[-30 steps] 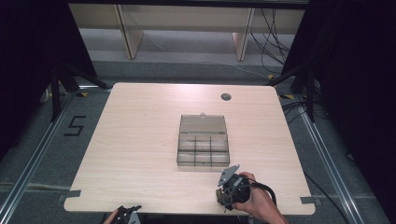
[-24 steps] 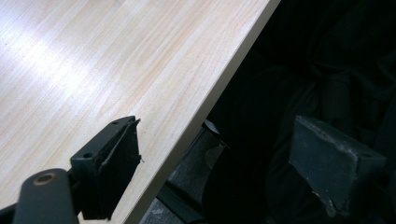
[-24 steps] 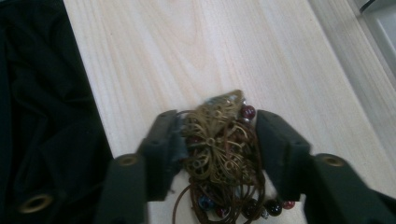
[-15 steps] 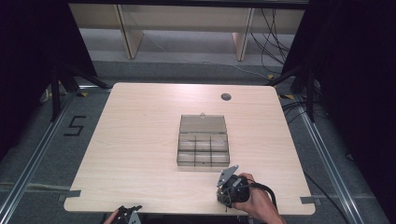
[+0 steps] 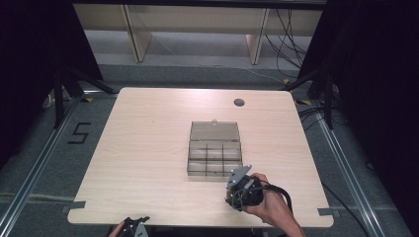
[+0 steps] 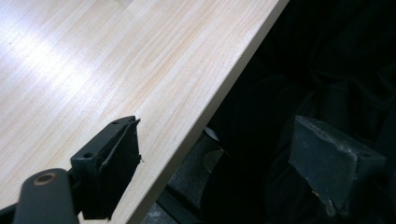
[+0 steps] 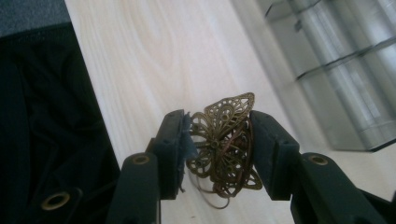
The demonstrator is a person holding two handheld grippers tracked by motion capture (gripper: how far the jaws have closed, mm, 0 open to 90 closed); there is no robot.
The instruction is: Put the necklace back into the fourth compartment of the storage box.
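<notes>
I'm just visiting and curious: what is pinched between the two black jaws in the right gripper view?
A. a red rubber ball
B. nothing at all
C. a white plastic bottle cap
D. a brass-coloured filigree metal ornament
D: the right gripper has its jaws pressed on either side of a brass-coloured filigree metal ornament, above the pale wooden table.

place: probably a lab or test room | centre: lone pale wooden table (image 5: 148,148) on grey carpet (image 5: 197,69) | sides: black curtains (image 5: 375,74), floor rails (image 5: 29,173) | left: taped number (image 5: 79,133) | top: loose cables (image 5: 289,44), wooden shelf legs (image 5: 133,34)
</notes>
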